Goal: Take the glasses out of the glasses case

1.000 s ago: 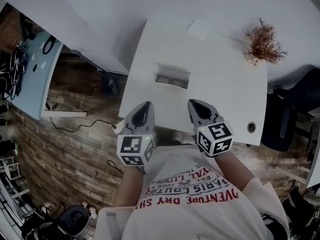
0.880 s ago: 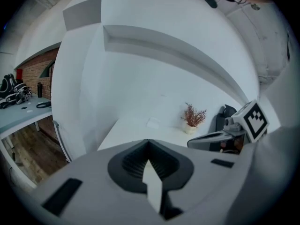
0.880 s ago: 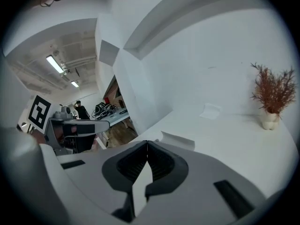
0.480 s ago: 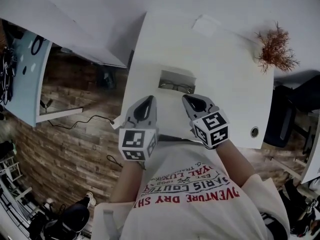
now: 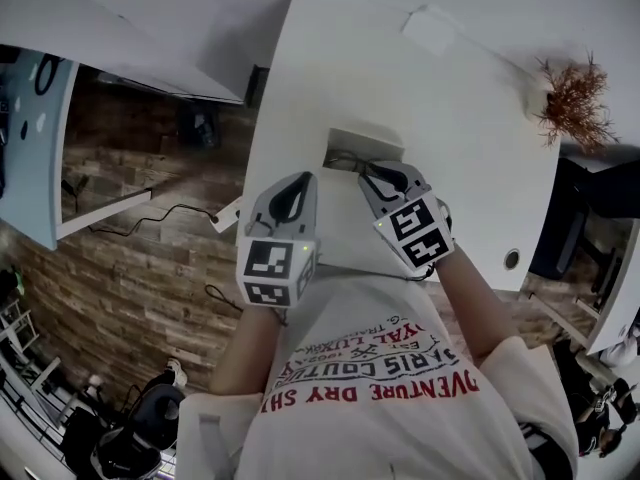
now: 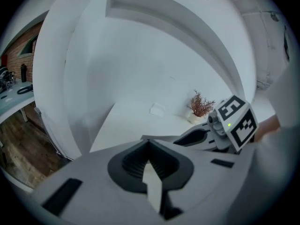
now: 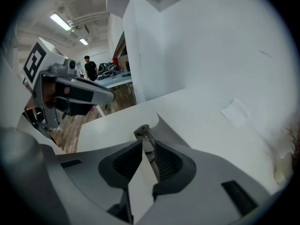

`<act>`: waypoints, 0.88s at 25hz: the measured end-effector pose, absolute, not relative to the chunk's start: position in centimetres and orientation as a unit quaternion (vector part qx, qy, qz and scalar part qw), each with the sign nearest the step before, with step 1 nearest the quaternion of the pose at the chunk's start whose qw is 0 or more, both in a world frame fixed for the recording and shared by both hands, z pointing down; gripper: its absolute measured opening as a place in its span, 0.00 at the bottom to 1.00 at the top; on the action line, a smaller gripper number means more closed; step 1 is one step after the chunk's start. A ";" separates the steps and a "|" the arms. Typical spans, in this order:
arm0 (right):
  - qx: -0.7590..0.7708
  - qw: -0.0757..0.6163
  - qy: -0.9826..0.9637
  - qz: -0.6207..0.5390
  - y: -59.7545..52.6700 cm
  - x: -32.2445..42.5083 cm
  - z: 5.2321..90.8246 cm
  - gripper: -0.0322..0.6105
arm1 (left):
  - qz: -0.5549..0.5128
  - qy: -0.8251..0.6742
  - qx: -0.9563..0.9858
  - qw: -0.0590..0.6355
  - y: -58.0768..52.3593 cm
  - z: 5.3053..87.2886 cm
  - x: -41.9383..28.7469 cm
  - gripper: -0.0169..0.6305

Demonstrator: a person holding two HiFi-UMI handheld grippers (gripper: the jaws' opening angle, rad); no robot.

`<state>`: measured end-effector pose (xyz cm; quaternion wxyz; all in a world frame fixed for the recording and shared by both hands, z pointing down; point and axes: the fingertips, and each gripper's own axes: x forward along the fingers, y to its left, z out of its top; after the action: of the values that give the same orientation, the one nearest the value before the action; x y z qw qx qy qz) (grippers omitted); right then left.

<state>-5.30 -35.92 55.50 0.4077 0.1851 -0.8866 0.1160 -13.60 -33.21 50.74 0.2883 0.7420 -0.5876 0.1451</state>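
Right hand-held gripper pinches the glasses at the open glasses case; left hand-held gripper idle.

The glasses case (image 5: 366, 140) lies open on the white surface (image 5: 460, 158), close to its left edge and nearer the person's edge than the far one, with the dark-framed glasses (image 5: 349, 161) inside it. The right hand-held gripper (image 5: 377, 172) has its tips at the case's near side, and its jaws are closed on a thin metal part of the glasses (image 7: 143, 132). The left hand-held gripper (image 5: 296, 182) hovers over the surface's near left corner, just beside the case, its jaws together with nothing between them. A dried plant (image 5: 574, 104) stands at the far right corner, and a white paper (image 5: 431, 28) lies near the far edge.
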 end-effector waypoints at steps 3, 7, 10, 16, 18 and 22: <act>0.173 0.434 -0.879 0.094 -36.4 -5.7 56.6 0.19 | 0.152 -0.578 0.746 0.295 -33.6 51.5 -13.8 0.02; 0.157 0.467 -0.867 0.079 -36.9 -5.7 58.1 0.21 | 0.164 -0.565 0.750 0.303 -33.8 52.5 -13.9 0.02; 0.134 0.495 -0.856 0.059 -37.1 -5.7 59.3 0.21 | 0.167 -0.560 0.752 0.306 -34.2 52.8 -14.0 0.02; 0.105 0.528 -0.843 0.028 -37.4 -6.0 60.5 0.17 | 0.178 -0.551 0.756 0.305 -34.7 53.5 -14.1 0.02; 0.102 0.533 -0.839 0.024 -37.6 -6.0 60.9 0.15 | 0.179 -0.550 0.756 0.306 -34.8 53.7 -14.1 0.02; 0.102 0.540 -0.835 0.015 -37.8 -5.9 61.2 0.12 | 0.182 -0.550 0.754 0.310 -34.8 53.8 -14.3 0.02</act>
<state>-5.93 -37.83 61.18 0.5401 0.1017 -0.8353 0.0152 -14.32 -34.80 53.81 0.3100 0.7539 -0.5501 0.1816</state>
